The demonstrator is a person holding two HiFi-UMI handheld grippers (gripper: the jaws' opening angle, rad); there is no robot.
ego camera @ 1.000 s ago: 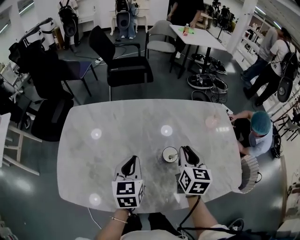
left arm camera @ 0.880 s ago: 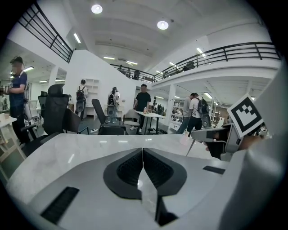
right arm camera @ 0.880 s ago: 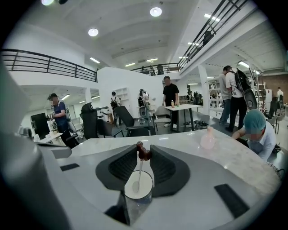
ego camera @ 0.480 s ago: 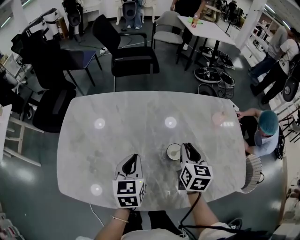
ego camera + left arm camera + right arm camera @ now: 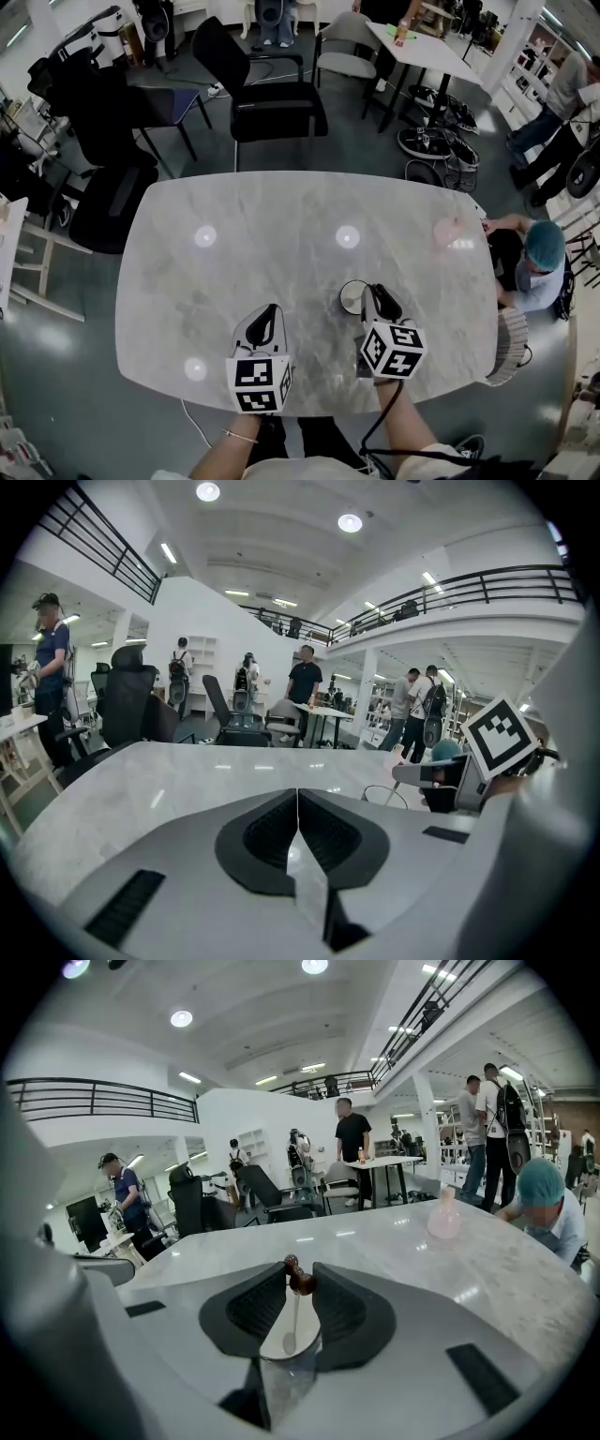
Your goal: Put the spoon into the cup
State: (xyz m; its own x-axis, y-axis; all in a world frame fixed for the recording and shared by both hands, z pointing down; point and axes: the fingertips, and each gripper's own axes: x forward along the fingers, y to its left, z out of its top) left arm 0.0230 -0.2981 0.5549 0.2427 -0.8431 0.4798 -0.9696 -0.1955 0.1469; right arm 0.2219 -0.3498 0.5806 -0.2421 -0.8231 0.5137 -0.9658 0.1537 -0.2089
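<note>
A small clear cup [image 5: 352,295] stands on the marble table [image 5: 234,253], right of the middle. My right gripper [image 5: 376,294] hangs at the cup's right rim. In the right gripper view the spoon's brown knobbed end [image 5: 300,1279] is pinched between the tips of the right gripper [image 5: 300,1277]. Its pale stem and bowl hang down inside the cup [image 5: 286,1372], which sits just under the jaws. My left gripper [image 5: 267,321] rests low over bare table to the cup's left. In its own view the left gripper [image 5: 297,797] is shut, tips touching, with nothing between them.
A pink flask [image 5: 448,231] [image 5: 443,1215] stands near the table's far right edge. A person in a teal cap [image 5: 544,248] crouches beside that edge. Black chairs [image 5: 272,108] stand beyond the far side. Other people stand further off.
My right gripper has sunk a little with the spoon, bringing it lower over the cup. The left gripper has dropped slightly. Both stay shut as before.
</note>
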